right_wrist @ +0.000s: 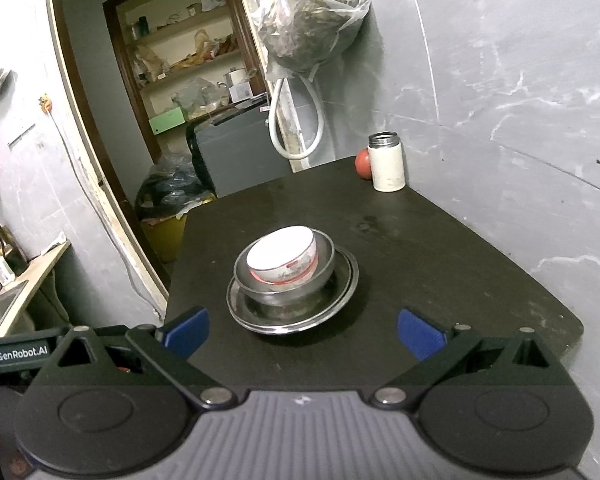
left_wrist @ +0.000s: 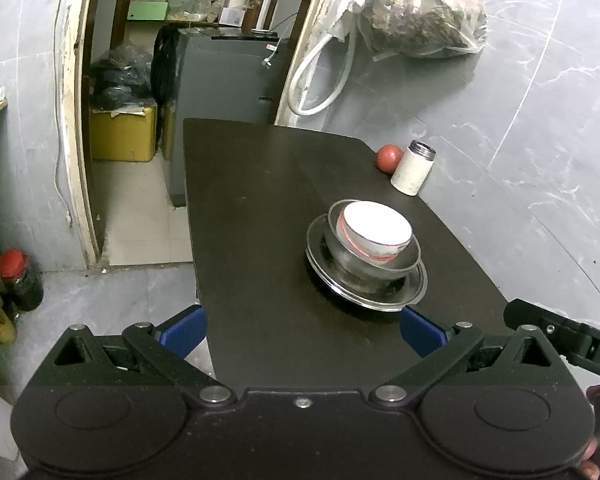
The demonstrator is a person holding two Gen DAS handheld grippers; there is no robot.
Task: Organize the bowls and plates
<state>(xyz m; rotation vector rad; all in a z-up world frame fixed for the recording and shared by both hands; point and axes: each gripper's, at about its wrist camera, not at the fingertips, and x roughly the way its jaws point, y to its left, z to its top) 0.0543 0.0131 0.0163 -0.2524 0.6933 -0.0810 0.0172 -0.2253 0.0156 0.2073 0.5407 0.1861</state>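
Sitting at centre frame in the right wrist view, a white bowl (right_wrist: 282, 258) nested in a steel bowl (right_wrist: 286, 280) on a steel plate (right_wrist: 296, 316) on the dark table (right_wrist: 440, 248). Right gripper (right_wrist: 302, 334) and left gripper (left_wrist: 302, 330) were spread wide, holding nothing, just short of the stack. A white flask (right_wrist: 387, 162) stood in the upper right.

Dish stack (right_wrist: 288, 280) mid-table (right_wrist: 440, 248); flask (right_wrist: 387, 162), tomato (right_wrist: 363, 164) crowd far corner; elsewhere open.
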